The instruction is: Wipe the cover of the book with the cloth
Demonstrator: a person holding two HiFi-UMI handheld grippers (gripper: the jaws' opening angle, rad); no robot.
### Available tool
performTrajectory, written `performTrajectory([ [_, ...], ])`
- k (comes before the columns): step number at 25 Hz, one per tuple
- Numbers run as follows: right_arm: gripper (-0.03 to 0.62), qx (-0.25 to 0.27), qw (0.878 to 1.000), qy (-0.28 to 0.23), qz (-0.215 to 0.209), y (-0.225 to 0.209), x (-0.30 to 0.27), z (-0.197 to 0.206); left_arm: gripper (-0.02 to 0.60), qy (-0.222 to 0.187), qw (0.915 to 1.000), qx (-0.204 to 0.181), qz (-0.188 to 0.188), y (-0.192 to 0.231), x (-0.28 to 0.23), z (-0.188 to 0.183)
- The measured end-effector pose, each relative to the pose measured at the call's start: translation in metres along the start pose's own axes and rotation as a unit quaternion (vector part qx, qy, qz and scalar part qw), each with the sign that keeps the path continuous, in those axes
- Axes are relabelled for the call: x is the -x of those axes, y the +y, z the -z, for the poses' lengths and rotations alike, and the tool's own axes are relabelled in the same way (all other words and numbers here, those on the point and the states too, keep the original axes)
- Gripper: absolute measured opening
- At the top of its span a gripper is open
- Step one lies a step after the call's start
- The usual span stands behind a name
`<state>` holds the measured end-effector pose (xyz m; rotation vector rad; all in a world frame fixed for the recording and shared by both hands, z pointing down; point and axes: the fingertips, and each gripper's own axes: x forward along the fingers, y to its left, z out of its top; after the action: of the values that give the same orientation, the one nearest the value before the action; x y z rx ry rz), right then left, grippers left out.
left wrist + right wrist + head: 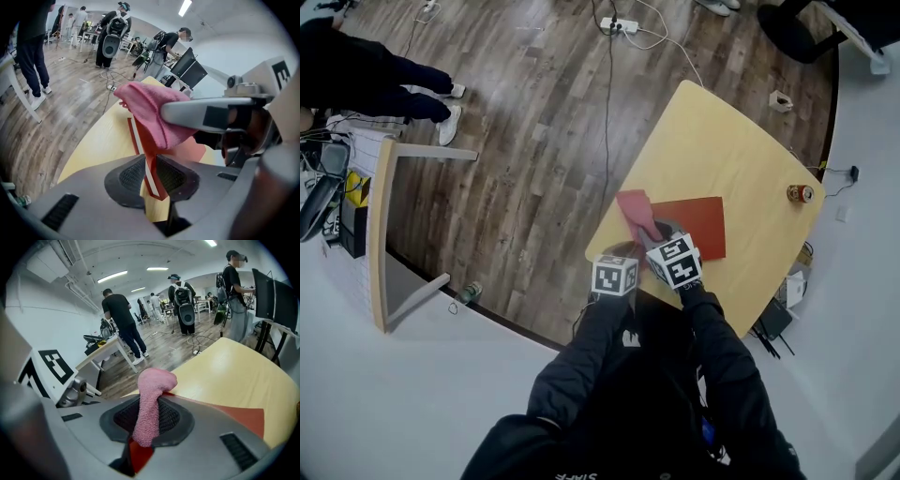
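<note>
A red book lies on the round yellow table, near its front edge. My left gripper is shut on the book's near corner; the red cover and white page edge sit between its pads. My right gripper is shut on a pink cloth, which sticks out past its jaws over the book's left end. Seen from the right gripper, the cloth is pinched upright between the pads, with the red cover below. From the left gripper, the cloth hangs above the book.
A small can stands near the table's right edge. A wooden desk and a bottle are on the floor at left. Cables and a power strip lie beyond the table. Several people stand farther back.
</note>
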<state>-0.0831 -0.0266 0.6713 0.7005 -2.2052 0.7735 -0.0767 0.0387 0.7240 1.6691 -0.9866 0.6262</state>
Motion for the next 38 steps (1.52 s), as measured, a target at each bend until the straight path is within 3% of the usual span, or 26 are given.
performTrajectory([
  [5, 0.081, -0.002, 1.0, 0.029, -0.001, -0.009, -0.014, 0.02, 0.092, 0.008, 1.0, 0.0, -0.004, 0.002, 0.001, 0.001],
  [20, 0.083, -0.029, 0.999, 0.022, 0.031, -0.058, 0.014, 0.042, 0.092, 0.016, 0.9997, -0.012, -0.012, -0.003, -0.002, 0.001],
  [38, 0.083, -0.088, 0.995, -0.015, 0.051, -0.078, 0.007, 0.028, 0.087, 0.016, 0.9996, -0.01, -0.022, -0.006, -0.004, -0.001],
])
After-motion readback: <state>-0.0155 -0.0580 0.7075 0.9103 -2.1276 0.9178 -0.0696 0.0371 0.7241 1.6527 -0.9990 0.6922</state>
